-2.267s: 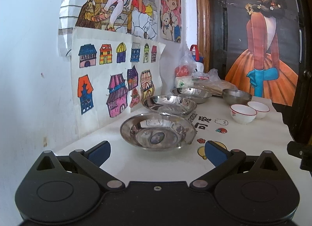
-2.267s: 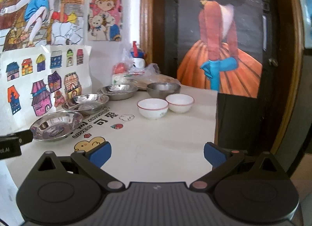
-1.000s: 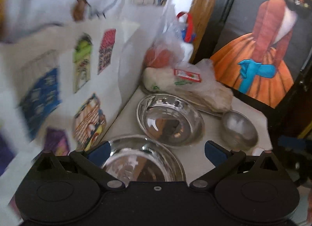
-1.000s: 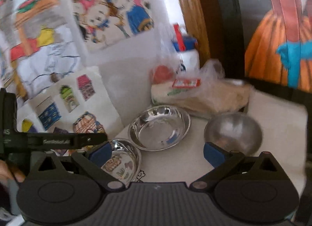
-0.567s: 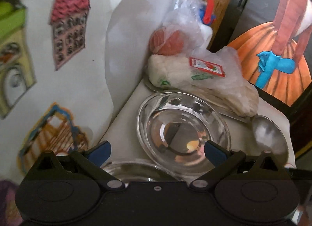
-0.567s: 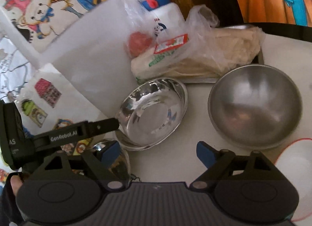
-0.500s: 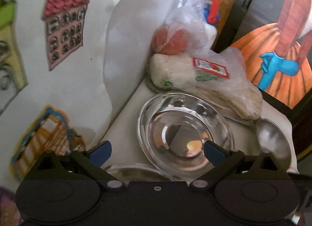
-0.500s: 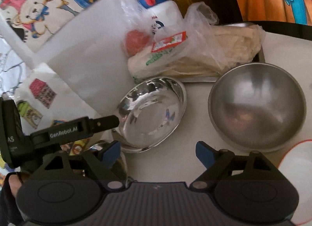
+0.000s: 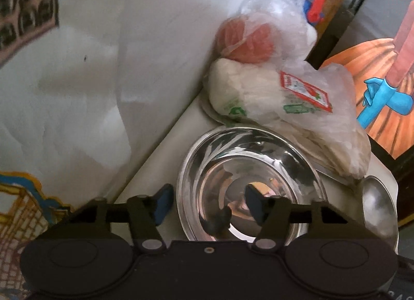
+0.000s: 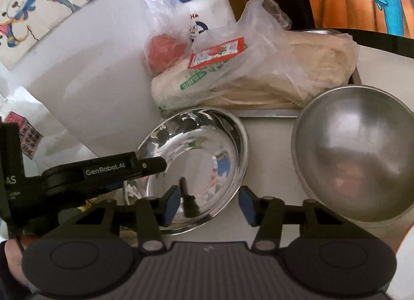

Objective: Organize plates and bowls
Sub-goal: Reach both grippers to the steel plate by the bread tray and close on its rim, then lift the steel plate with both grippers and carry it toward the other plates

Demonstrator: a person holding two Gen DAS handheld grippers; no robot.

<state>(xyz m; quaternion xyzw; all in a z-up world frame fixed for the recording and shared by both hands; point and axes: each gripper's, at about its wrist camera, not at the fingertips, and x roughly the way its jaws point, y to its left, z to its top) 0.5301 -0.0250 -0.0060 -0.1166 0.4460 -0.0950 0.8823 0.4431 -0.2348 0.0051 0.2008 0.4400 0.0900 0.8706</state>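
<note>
A shiny steel plate (image 9: 248,186) sits on the white table by the back wall; it also shows in the right wrist view (image 10: 196,170). My left gripper (image 9: 207,203) is open, its fingers either side of the plate's left rim, and it appears in the right wrist view (image 10: 145,164). My right gripper (image 10: 208,204) is open, straddling the plate's right rim. A matte steel bowl (image 10: 354,155) stands to the plate's right, its edge visible in the left wrist view (image 9: 377,209).
Plastic bags of food (image 9: 279,98) lie on a tray just behind the plate, seen also in the right wrist view (image 10: 248,67). A white bottle (image 10: 204,12) stands behind them. Drawings cover the wall (image 9: 77,72) at left. Another plate's edge (image 10: 132,191) shows left.
Both grippers have come forward and down from the table's front to the rearmost plate. Both jaws have narrowed to straddle its rim on opposite sides.
</note>
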